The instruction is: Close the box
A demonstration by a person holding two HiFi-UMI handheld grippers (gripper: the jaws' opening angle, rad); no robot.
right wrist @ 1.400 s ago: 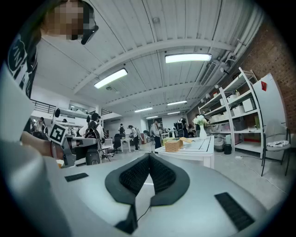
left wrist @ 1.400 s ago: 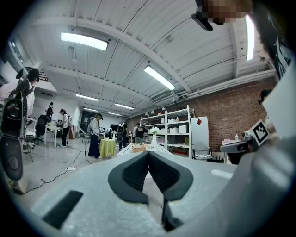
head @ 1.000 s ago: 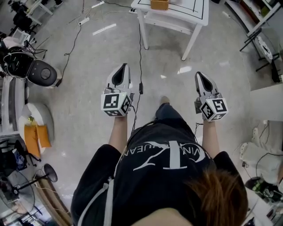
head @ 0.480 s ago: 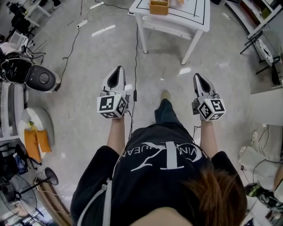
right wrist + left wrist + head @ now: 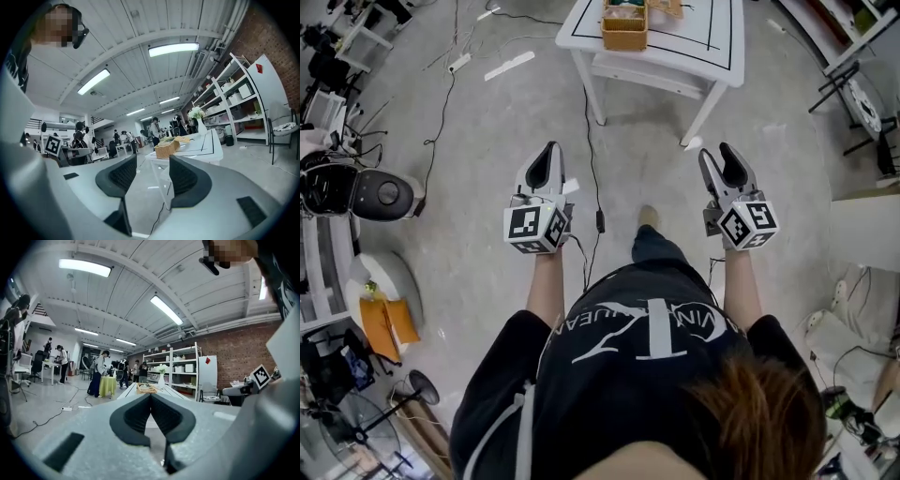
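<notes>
**Ahead on the white tabletop (image 5: 712, 56), the box (image 5: 623, 26) sits well apart from both tongs**

Head view: the wicker box stands near the tabletop's front edge, at the top of the picture. The left tongs (image 5: 548, 155) are held out level over the grey floor (image 5: 469, 141) with their jaws pressed together. The box lies at about one o'clock from them, with bare floor between. The right tongs (image 5: 719, 155) are held out level too, jaws spread wide. From them the box lies at about eleven o'clock, just as far off. A black cable (image 5: 591, 141) runs along the floor between the two tongs.

Left gripper view: the left tongs (image 5: 150, 395) are closed tip to tip with nothing between them. The box (image 5: 146, 388) shows small and distant at twelve o'clock, just over the meeting tips. It rests on the tabletop (image 5: 172, 388), and a vase (image 5: 161, 379) stands behind it.

Right gripper view: the right tongs (image 5: 152, 159) have just been opening and now stand wide. Nothing is gripped, and only floor and a table leg show through the gap. The box (image 5: 167, 149) sits far beyond the tips at about one o'clock, close to the near edge of the tabletop (image 5: 206, 143). Its lid (image 5: 183, 139) is tipped open toward three o'clock.
</notes>
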